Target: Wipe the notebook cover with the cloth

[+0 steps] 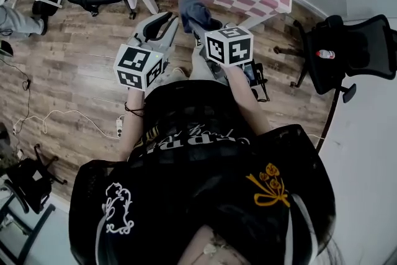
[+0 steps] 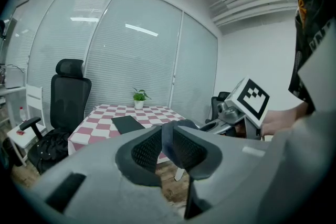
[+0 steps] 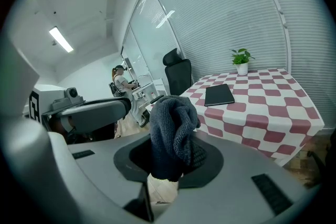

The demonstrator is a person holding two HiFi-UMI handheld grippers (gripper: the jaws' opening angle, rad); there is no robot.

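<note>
Cloth (image 3: pixel 170 128) upright in right claw (image 3: pixel 169 162), notebook (image 3: pixel 219 95) flat

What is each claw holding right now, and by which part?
The right claw pinches the dark cloth by a bunched fold, and most of it sticks out past the jaws. The left claw holds nothing.

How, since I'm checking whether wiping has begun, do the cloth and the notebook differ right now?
The dark grey knitted cloth is bunched up; the black rectangular notebook is flat. The cloth is held off the table, clamped in the right hand-held gripper; the notebook lies on the pink-and-white checked tablecloth, with nothing touching it. Both are dark.
</note>
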